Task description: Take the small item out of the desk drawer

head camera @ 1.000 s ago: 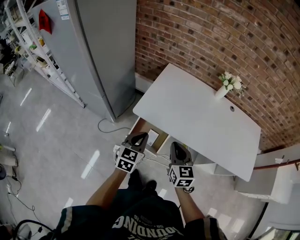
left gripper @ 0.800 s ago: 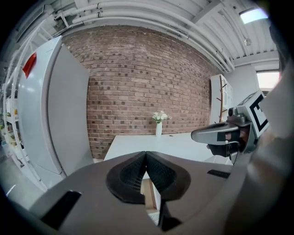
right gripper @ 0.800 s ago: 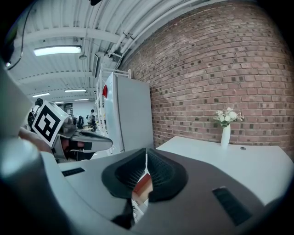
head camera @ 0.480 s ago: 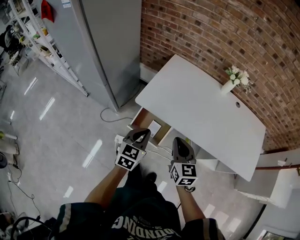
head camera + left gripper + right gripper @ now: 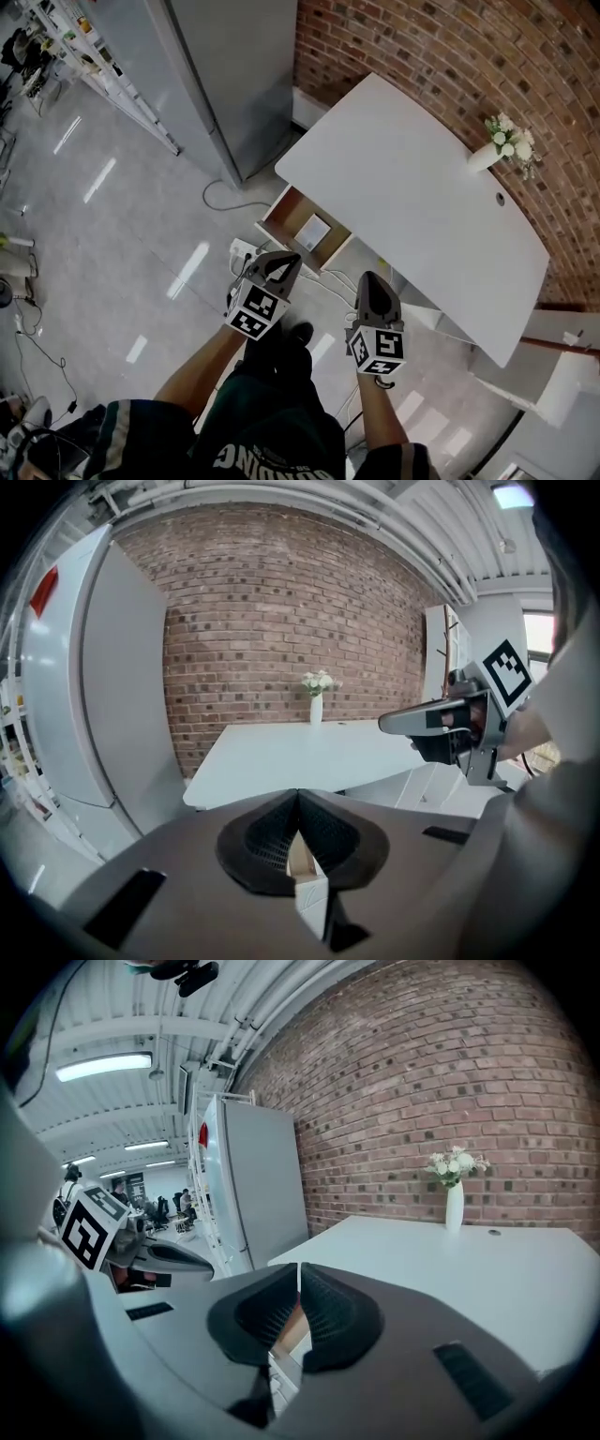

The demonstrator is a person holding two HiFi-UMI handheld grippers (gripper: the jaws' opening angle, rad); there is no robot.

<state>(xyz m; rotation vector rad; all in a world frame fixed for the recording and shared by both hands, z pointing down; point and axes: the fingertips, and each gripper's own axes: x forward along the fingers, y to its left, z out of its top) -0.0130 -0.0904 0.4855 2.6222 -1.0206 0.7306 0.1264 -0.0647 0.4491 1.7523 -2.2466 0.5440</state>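
The white desk (image 5: 412, 187) stands against a brick wall. Its wooden drawer (image 5: 292, 212) is pulled open at the near left corner. A small white item (image 5: 314, 231) lies flat inside it. My left gripper (image 5: 280, 267) hovers just in front of the drawer, jaws shut and empty. My right gripper (image 5: 371, 284) hangs to the right of it, below the desk's front edge, also shut with nothing held. In the left gripper view the shut jaws (image 5: 298, 801) point at the desk, with the right gripper (image 5: 441, 726) at the right. The right gripper view shows its closed jaws (image 5: 298, 1288).
A tall grey cabinet (image 5: 234, 66) stands left of the desk. A white vase of flowers (image 5: 489, 154) sits at the desk's far edge by a cable hole (image 5: 500, 199). A power strip (image 5: 242, 253) and cables lie on the tiled floor. White units (image 5: 553, 375) stand at the right.
Both grippers have sunk lower in front of the desk, still shut. The head view has shifted, so the open drawer and the item in it now show fully.
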